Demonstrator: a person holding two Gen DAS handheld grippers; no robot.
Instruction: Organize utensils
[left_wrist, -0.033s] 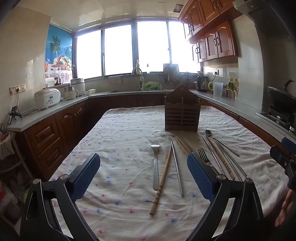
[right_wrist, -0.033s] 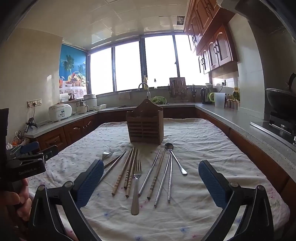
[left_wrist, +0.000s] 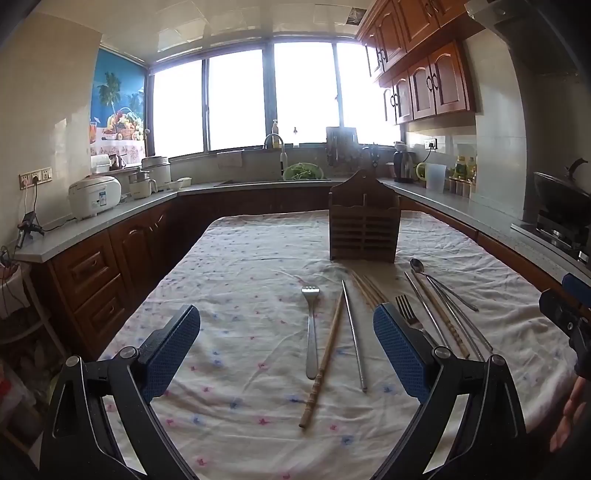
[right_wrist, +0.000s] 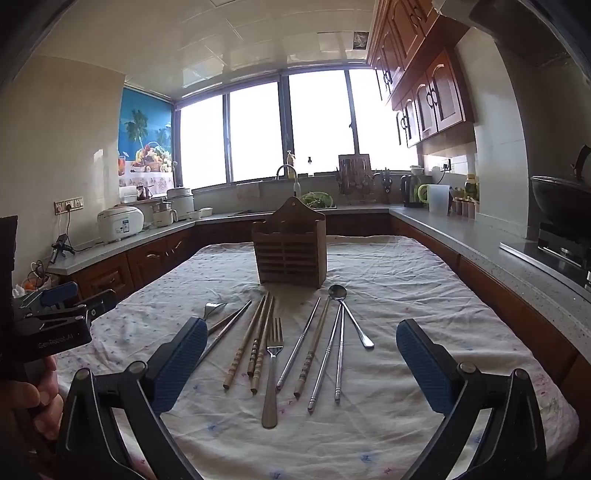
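Right wrist view gives us the utensils in a loose fan on the flowered tablecloth (right_wrist: 406, 280), just in front of the wooden slatted holder (right_wrist: 290, 254) that stands upright near the middle of the table. We count a spoon (right_wrist: 349, 314) at the right of the fan, metal chopsticks (right_wrist: 338, 354) beside it, wooden chopsticks (right_wrist: 255, 339) toward the left and a fork (right_wrist: 272, 369) lying between them with its tines toward the holder. A second fork (left_wrist: 311, 328) lies farther left, best seen from the left wrist view, next to one wooden chopstick (left_wrist: 323, 358) and one metal one (their far tips nearly meet).

Our right gripper (right_wrist: 301, 365) hangs over the near ends of the fan with its blue pads spread wide and nothing between them. Our left gripper (left_wrist: 286, 350) is likewise spread, empty, above the second fork and its two chopsticks. Kitchen counters (left_wrist: 110, 221) ring the table.
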